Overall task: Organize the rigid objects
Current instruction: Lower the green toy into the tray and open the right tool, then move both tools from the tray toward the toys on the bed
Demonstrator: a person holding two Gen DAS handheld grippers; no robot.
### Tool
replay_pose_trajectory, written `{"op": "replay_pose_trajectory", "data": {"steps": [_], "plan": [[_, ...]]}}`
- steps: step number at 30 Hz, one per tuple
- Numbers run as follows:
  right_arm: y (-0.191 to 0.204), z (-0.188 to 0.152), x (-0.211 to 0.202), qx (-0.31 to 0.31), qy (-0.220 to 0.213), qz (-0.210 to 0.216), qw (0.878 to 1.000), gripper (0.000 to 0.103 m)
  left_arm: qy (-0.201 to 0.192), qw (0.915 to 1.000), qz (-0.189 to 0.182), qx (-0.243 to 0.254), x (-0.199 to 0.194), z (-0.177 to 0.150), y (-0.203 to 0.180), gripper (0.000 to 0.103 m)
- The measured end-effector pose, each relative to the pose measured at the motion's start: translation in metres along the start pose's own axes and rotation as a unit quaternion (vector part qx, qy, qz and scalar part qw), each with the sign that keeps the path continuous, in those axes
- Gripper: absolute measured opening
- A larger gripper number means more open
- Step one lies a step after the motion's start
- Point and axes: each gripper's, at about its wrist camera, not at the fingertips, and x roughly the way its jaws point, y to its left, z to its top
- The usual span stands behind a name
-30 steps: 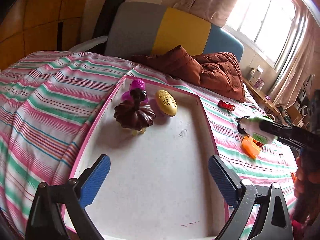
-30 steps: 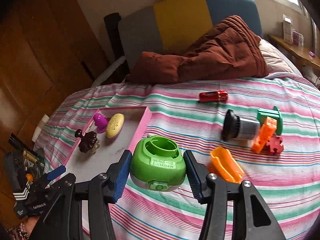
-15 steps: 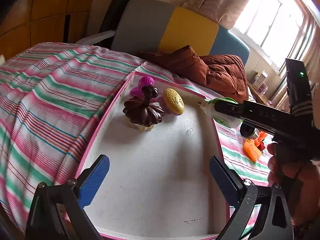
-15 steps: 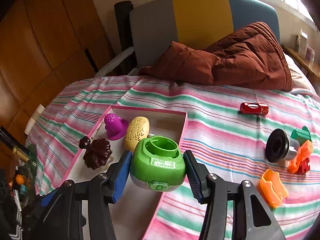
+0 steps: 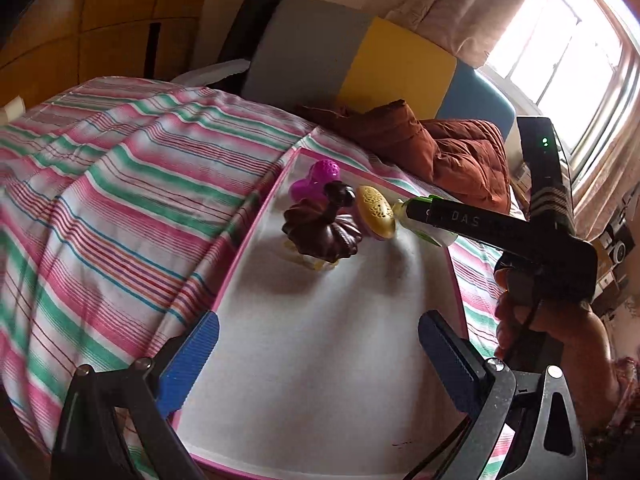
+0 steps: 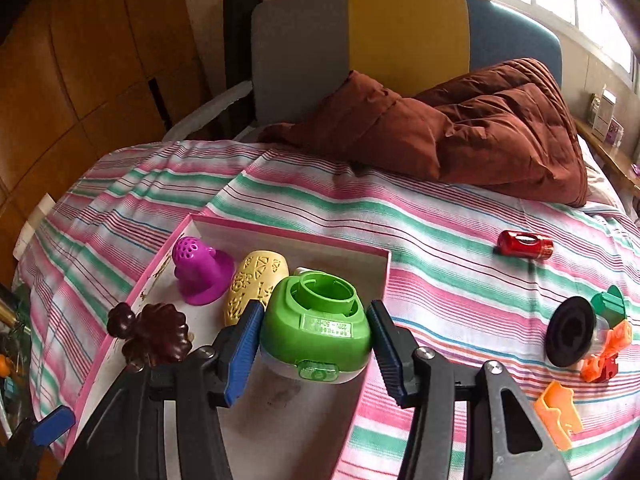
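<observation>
A pink-rimmed white tray (image 6: 382, 276) (image 5: 248, 248) lies on the striped bed. In it are a purple perforated piece (image 6: 200, 270) (image 5: 316, 180), a yellow egg-shaped piece (image 6: 254, 284) (image 5: 376, 212) and a dark brown pumpkin-shaped piece (image 6: 154, 334) (image 5: 322, 236). My right gripper (image 6: 314, 340) is shut on a green round device (image 6: 318, 328) and holds it over the tray, beside the yellow piece; it also shows in the left wrist view (image 5: 428, 224). My left gripper (image 5: 318, 356) is open and empty over the tray's near end.
On the bedspread right of the tray lie a red can (image 6: 525, 244), a black-capped cylinder (image 6: 570, 336), a green piece (image 6: 610, 304), orange pieces (image 6: 558, 414) and a small red-orange toy (image 6: 606, 354). A brown quilt (image 6: 460, 128) and a grey-yellow-blue headboard (image 6: 400, 36) stand behind.
My right gripper has carried the green device leftward from over the bedspread to over the tray, close to the yellow piece. My left gripper stays open over the tray.
</observation>
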Motion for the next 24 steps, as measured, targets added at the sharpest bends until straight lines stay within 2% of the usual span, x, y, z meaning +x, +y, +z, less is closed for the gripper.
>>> {"op": "replay_pose_trajectory", "data": {"steps": [4,9,18,24], "plan": [[-0.001,-0.002,0.008,0.008,0.017,0.009,1.0,0.055,-0.003,1.0,0.003,0.0,-0.001,0.0,0.002,0.101],[-0.004,-0.014,-0.008,0.013,0.016,0.022,1.0,0.055,-0.001,1.0,-0.002,-0.001,-0.001,-0.002,0.002,0.101],[-0.006,-0.033,-0.034,0.006,0.015,0.039,0.999,0.055,-0.006,0.9996,-0.009,0.024,-0.005,-0.006,-0.012,0.101],[-0.019,-0.048,-0.053,0.004,0.016,0.041,0.999,0.055,-0.006,0.9982,-0.038,0.047,-0.008,-0.011,-0.025,0.101]]}}
